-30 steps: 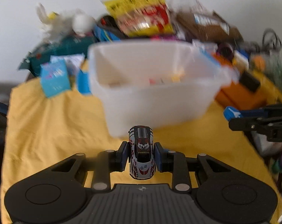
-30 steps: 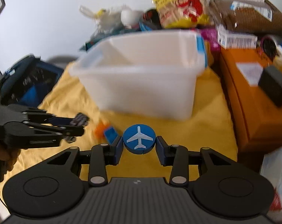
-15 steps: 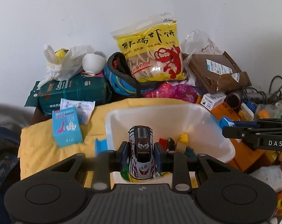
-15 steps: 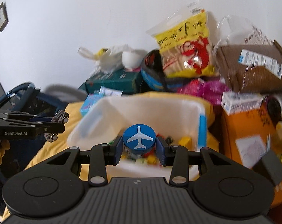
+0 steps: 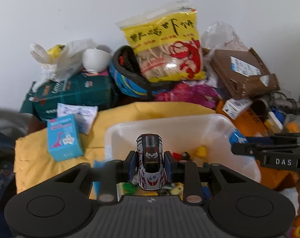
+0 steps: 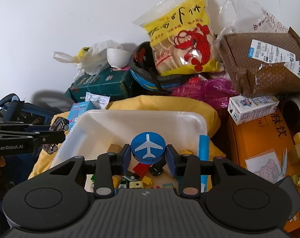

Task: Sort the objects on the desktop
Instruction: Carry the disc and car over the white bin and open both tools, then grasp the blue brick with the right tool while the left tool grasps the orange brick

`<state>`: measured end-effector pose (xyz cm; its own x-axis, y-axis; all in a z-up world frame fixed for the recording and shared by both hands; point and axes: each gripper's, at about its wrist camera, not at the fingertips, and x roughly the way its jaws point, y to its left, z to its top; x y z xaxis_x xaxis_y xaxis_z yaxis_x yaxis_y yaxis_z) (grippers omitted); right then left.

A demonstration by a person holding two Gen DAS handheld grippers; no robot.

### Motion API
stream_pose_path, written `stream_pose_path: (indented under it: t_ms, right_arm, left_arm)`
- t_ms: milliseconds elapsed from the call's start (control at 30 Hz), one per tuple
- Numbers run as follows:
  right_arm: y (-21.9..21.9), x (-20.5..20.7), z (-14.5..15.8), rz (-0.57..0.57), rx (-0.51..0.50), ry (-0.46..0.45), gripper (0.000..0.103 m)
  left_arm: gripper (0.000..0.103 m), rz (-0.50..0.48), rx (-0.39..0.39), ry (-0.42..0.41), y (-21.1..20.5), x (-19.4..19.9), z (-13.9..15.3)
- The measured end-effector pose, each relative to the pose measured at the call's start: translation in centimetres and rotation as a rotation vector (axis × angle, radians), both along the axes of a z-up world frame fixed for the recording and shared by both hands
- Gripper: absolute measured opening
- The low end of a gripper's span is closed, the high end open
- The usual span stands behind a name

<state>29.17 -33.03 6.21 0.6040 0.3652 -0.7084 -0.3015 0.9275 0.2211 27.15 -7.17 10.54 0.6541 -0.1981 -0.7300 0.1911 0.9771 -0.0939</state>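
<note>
Your left tongs (image 5: 150,163) pinch toy car (image 5: 150,164), right tongs (image 6: 148,155) pinch airplane disc (image 6: 148,149); both apparently over bin (image 6: 102,119) at 12 o'clock, for dropping.

Translucent smooth plastic bin (image 6: 197,119) at centre, glossy painted toy car (image 5: 150,164), matt blue disc (image 6: 148,148), soft yellow cloth (image 5: 50,150) at 9 o'clock, shiny crinkled snack bag (image 6: 181,39) at 12, brown cardboard parcel (image 6: 269,69) at 2, matt black ribbed gripper body (image 6: 146,214) at 6

We see a yellow cloth-covered desk (image 6: 189,107) carrying a white translucent plastic bin (image 6: 102,127) at centre, a light-blue carton (image 5: 63,140) at nine o'clock.
</note>
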Motion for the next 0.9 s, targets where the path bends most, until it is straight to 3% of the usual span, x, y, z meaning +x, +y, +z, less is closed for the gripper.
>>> stream_pose_path:
  t_ms: [67,133,233,400,500,667,733,900]
  right_arm:
    - [0.0,0.4,-0.5,-0.006,-0.008,0.014,0.043]
    - [0.1,0.6,-0.8,-0.026,-0.024,0.011,0.046]
    - [-0.3,0.2,-1.4,-0.041,-0.014,0.007,0.054]
    - [-0.5,-3.2,-1.3,0.028,0.012,-0.049,0.054]
    - [0.1,-6.8,-2.0,0.117,0.036,-0.072,0.054]
    - [3.4,-11.5,-7.0,0.272,-0.059,-0.029,0.051]
    - [4.9,-12.1,-9.3,0.311,-0.101,0.011,0.050]
    - [7.3,-11.7,-13.0,0.343,-0.165,0.040,0.049]
  left_arm:
    - [0.065,0.030,0.046,-0.036,0.0,-0.2,-0.2]
    - [0.071,0.064,0.079,-0.059,0.3,-0.7,-0.5]
    - [0.071,0.050,0.060,-0.050,1.2,-2.1,-1.2]
    - [0.071,-0.011,-0.027,-0.065,2.5,-7.9,-2.9]
    - [0.071,-0.043,0.007,-0.025,2.4,-11.1,-5.8]
    - [0.067,-0.072,0.026,0.095,1.3,-12.8,-11.3]
    - [0.066,-0.087,0.068,0.117,0.4,-12.7,-13.0]
    - [0.053,-0.099,0.106,0.158,-0.8,-10.9,-16.0]
